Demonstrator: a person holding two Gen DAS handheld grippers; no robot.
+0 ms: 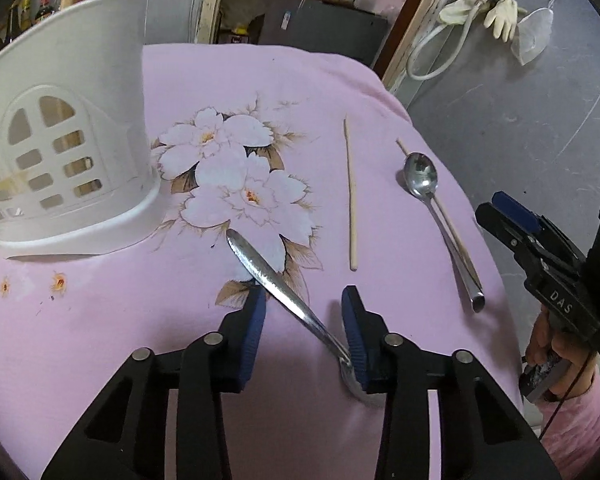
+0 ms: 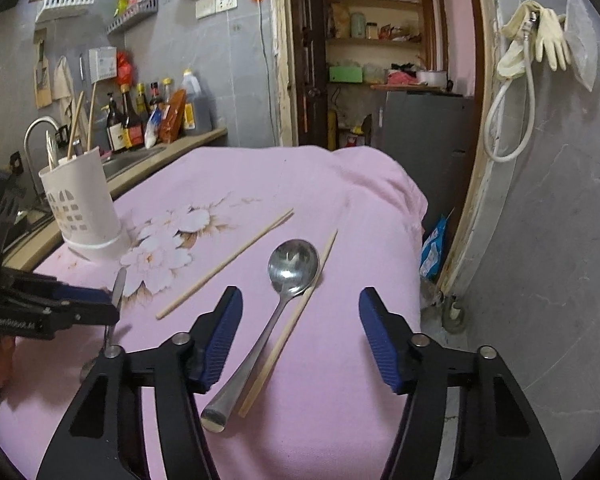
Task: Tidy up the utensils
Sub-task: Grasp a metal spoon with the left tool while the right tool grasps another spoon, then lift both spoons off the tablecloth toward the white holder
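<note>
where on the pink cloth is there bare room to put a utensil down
Bare cloth lies between the white holder and the lone chopstick, over the flower print, and along the near-left edge below the holder in the left wrist view. It is crowded on the right, where the round spoon lies against the second chopstick, and between the left gripper jaws, over a second spoon.

- A table under a pink cloth [image 1: 100, 340] with a white flower print (centre of the left wrist view) carries everything.
- A white slotted utensil holder [image 1: 64, 152] stands at upper left.
- 1 spoon [image 1: 276, 280] lies slanted at lower centre, bowl toward the bottom edge.
- 1 chopstick [image 1: 352, 196] lies alone, right of centre.
- Further right, a 2nd spoon [image 1: 440, 216] lies touching a 2nd chopstick [image 2: 288, 328].
</note>
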